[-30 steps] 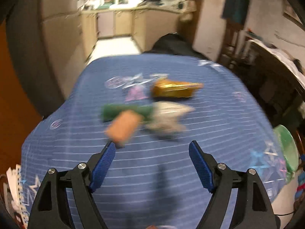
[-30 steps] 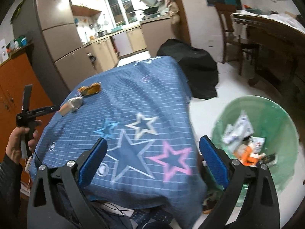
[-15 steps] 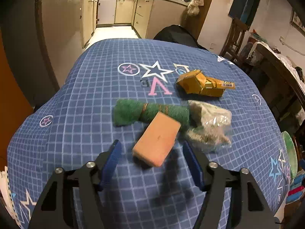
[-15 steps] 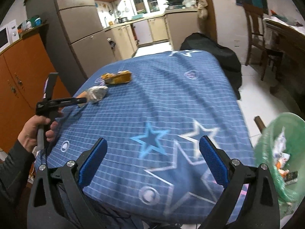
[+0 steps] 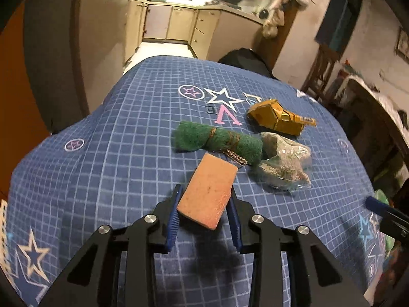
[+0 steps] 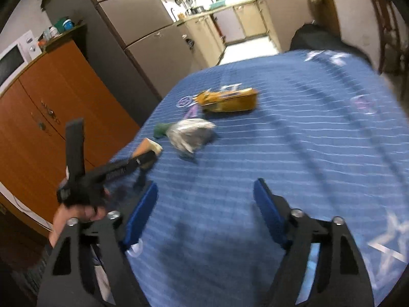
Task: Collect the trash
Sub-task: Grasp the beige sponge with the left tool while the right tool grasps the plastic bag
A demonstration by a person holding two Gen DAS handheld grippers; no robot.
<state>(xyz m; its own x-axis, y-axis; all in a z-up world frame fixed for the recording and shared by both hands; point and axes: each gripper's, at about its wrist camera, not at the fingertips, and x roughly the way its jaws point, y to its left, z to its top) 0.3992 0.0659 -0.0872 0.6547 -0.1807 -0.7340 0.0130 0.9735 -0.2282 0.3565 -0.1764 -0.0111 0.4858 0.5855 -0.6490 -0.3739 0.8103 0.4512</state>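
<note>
An orange sponge [image 5: 208, 192] lies on the blue star-patterned tablecloth [image 5: 102, 153]. My left gripper [image 5: 205, 190] has its jaws closing, and both blue pads touch the sponge's sides. Behind the sponge lie a rolled green scouring pad [image 5: 217, 142], a clear plastic bag of scraps [image 5: 283, 162] and a crushed yellow carton [image 5: 277, 120]. In the right wrist view my right gripper [image 6: 205, 184] hovers over bare cloth, jaws closing with nothing between them. That blurred view also shows the carton [image 6: 230, 99], the bag [image 6: 190, 134] and the sponge [image 6: 148, 145], which sits in the left gripper held by a hand [image 6: 76, 212].
A grey fridge [image 6: 143, 25] and an orange cabinet [image 6: 51, 107] stand left of the table. A black bundle [image 5: 242, 58] sits past the far edge. A wooden chair [image 5: 322, 69] and a cluttered table [image 5: 378, 107] are on the right.
My left gripper came forward and down over the sponge, and its jaws narrowed onto it. My right gripper swung from the green bin to over the table, and its jaws narrowed.
</note>
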